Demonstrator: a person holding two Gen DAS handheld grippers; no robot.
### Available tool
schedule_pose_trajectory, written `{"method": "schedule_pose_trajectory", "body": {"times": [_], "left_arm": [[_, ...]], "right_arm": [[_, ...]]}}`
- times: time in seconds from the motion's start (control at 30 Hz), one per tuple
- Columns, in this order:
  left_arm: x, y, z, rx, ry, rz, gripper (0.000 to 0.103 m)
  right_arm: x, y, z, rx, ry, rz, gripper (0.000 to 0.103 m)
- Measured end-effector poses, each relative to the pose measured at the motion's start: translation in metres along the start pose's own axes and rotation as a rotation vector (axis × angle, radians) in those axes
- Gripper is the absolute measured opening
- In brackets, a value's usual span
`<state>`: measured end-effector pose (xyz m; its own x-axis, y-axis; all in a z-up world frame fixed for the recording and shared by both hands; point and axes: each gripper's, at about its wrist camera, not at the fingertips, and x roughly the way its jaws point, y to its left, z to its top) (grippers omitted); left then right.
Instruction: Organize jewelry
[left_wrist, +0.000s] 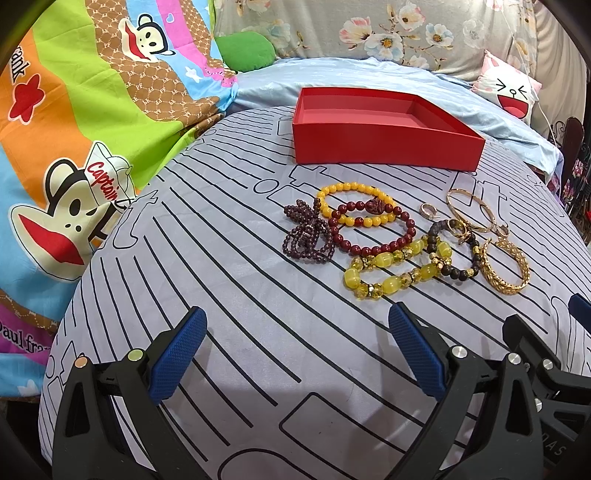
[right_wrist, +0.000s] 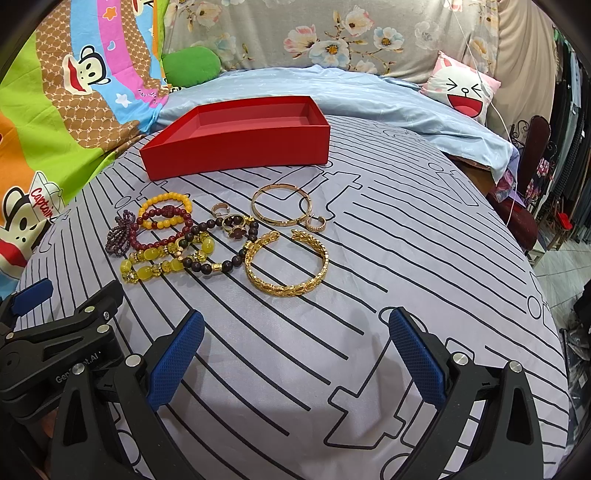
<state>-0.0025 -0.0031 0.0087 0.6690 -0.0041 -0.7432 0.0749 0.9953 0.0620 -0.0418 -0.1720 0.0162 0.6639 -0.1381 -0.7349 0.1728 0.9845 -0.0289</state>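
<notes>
Gold bangle lying on striped bed cover, beaded bracelets beside it, red box waiting beyond. Both grippers hovering, jaws spread, holding nothing. Bangle likely stiff, light, slippery: pinching across band.

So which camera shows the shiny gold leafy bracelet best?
The right wrist view: the gold leafy bracelet lies near the middle there, its whole open loop visible with nothing over it. In the left wrist view it sits far off at the right side, squashed narrower, beside the dark bead bracelet.
</notes>
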Motion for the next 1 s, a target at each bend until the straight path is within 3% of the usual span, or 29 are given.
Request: {"method": "schedule_pose_trajectory", "body": {"times": [1.0], "left_arm": [[0.0006, -0.0017, -0.004, -0.013, 0.005, -0.016, 0.094]], "right_arm": [[0.0044, -0.0014, -0.0041, 0.02, 0.009, 0.022, 0.097]]}}
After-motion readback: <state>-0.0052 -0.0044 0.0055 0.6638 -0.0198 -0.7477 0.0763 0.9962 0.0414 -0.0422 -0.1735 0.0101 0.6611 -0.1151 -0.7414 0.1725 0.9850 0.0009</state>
